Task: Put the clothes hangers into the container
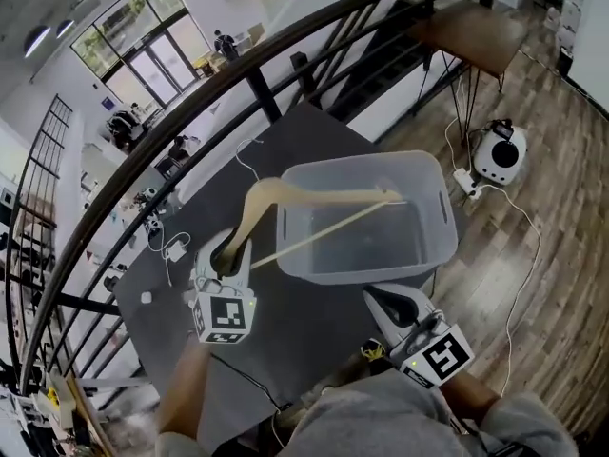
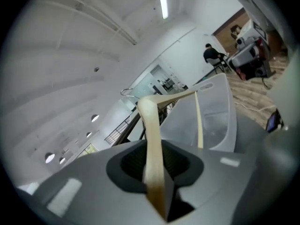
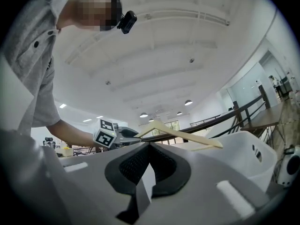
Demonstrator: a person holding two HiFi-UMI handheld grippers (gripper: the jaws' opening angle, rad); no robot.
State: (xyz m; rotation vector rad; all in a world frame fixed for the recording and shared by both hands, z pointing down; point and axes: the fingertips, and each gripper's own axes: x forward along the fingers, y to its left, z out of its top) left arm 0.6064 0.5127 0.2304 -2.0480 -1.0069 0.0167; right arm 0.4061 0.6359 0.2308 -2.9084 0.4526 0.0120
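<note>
A pale wooden clothes hanger (image 1: 314,196) with a wire hook is held by one arm in my left gripper (image 1: 231,255), which is shut on it. The hanger's far end reaches over the open top of the translucent plastic container (image 1: 433,246) on the dark table (image 1: 285,336). In the left gripper view the hanger (image 2: 152,144) runs up from between the jaws toward the container (image 2: 218,111). My right gripper (image 1: 379,296) hangs at the container's near side, shut and empty. The right gripper view shows the hanger (image 3: 187,135), the left gripper (image 3: 125,134) and the container (image 3: 243,149).
A black railing (image 1: 257,89) curves along the table's far side, with stairs behind it. A white charger and cable (image 1: 176,250) lie on the table's left part. On the wood floor at right stand a white device (image 1: 501,150), trailing cables and a small wooden table (image 1: 471,31).
</note>
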